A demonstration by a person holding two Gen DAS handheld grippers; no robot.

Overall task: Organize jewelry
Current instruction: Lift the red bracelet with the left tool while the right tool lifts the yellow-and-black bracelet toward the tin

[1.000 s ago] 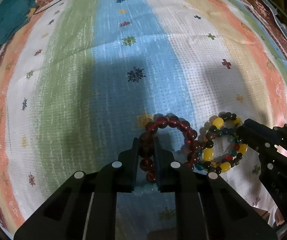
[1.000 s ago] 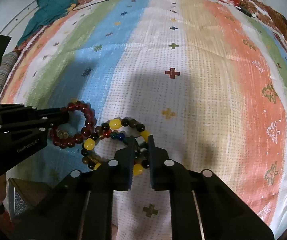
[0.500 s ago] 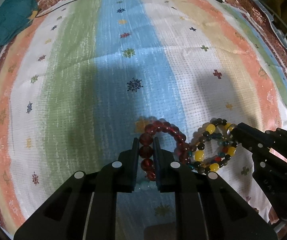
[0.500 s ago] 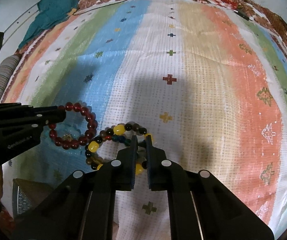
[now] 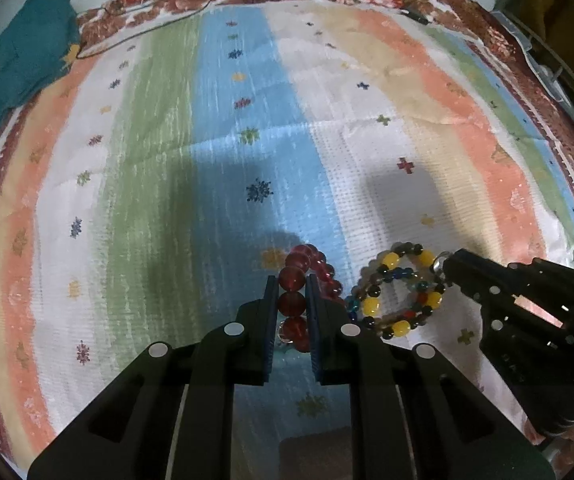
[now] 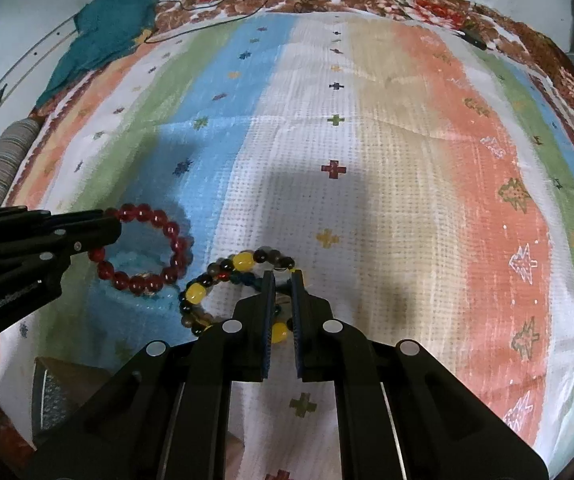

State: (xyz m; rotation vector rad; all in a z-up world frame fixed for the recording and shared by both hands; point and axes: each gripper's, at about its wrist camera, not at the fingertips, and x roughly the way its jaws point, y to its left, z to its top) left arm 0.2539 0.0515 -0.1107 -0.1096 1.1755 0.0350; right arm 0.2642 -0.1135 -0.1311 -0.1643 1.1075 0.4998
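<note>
A dark red bead bracelet [image 5: 301, 280] is pinched between the pads of my left gripper [image 5: 291, 284] and held above the striped cloth; in the right wrist view the red bracelet [image 6: 147, 248] hangs as a ring from that left gripper [image 6: 111, 224]. My right gripper [image 6: 283, 278] is shut on a multicolour bracelet [image 6: 223, 280] with yellow, dark and teal beads. In the left wrist view the multicolour bracelet [image 5: 399, 292] hangs from the right gripper [image 5: 445, 268]. The two bracelets are side by side, slightly apart.
A striped cloth [image 5: 247, 140] with small cross motifs covers the surface. A teal fabric [image 5: 27, 56] lies at the far left corner, also in the right wrist view [image 6: 107, 28]. A thin cable [image 6: 215, 4] runs along the far floral border. A dark box [image 6: 59, 384] sits near left.
Both grippers have risen with their bracelets, lifting them off the cloth. The two bracelets, touching before, have come apart.
</note>
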